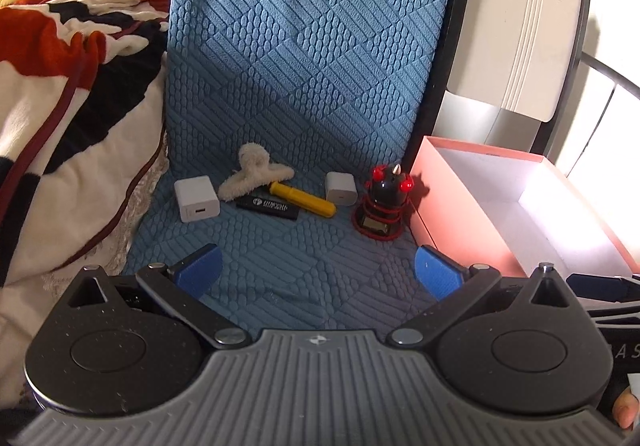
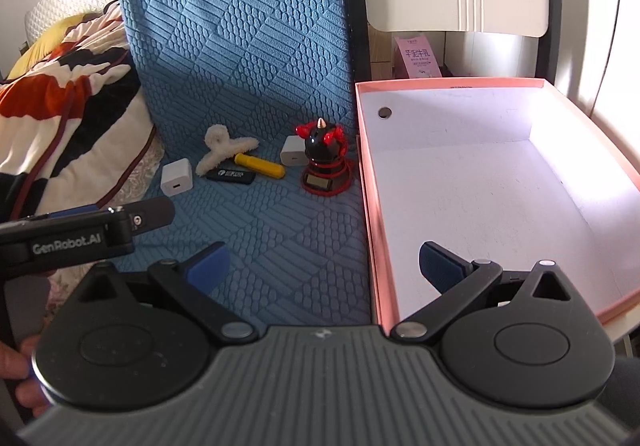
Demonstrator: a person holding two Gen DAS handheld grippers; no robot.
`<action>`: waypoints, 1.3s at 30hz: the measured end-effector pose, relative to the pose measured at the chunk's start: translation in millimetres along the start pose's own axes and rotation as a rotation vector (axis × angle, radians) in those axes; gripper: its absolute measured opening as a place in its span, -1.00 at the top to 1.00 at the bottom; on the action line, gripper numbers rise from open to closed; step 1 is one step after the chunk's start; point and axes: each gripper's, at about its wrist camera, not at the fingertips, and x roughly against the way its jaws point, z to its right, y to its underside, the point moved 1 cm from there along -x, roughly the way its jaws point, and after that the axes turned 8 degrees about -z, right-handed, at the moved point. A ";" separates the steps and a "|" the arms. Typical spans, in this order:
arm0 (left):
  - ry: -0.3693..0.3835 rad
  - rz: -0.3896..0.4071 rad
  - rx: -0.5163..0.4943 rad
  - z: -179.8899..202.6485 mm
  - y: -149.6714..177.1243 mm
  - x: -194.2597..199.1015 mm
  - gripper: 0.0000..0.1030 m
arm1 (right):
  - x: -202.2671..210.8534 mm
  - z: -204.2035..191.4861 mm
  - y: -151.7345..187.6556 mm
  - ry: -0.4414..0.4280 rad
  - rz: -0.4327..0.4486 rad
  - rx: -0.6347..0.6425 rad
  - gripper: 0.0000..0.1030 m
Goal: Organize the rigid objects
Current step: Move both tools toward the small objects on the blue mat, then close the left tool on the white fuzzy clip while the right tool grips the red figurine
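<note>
Right wrist view: "GenRobot.AI" reads in white on the side of my left tongs (image 2: 160,212), which reach in at the left edge, their tips mostly hidden here. A pink carton (image 2: 417,56) beyond the box carries print too small to read. My right tongs (image 2: 324,266) stand wide apart, empty, straddling the near wall of the pink box (image 2: 370,206). My left tongs (image 1: 318,272) also gape, empty. Ahead of them lie two white chargers (image 1: 197,198) (image 1: 341,188), a fluffy hair claw (image 1: 252,170), a yellow tube (image 1: 304,200), a black stick (image 1: 267,207) with illegible lettering, and a black-and-red horned figurine (image 1: 384,206).
</note>
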 end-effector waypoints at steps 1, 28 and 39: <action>-0.003 0.001 -0.006 0.1 -2.5 -2.5 -1.00 | -2.2 -0.2 -2.6 -0.002 0.003 0.001 -1.00; -0.028 -0.013 0.038 -40.5 -64.5 -87.9 -0.99 | -67.4 -2.8 -58.1 -0.019 0.017 0.056 -0.92; 0.036 -0.066 0.094 -58.9 -100.2 -138.8 -0.99 | -102.7 -19.9 -77.0 0.016 -0.007 0.205 -0.81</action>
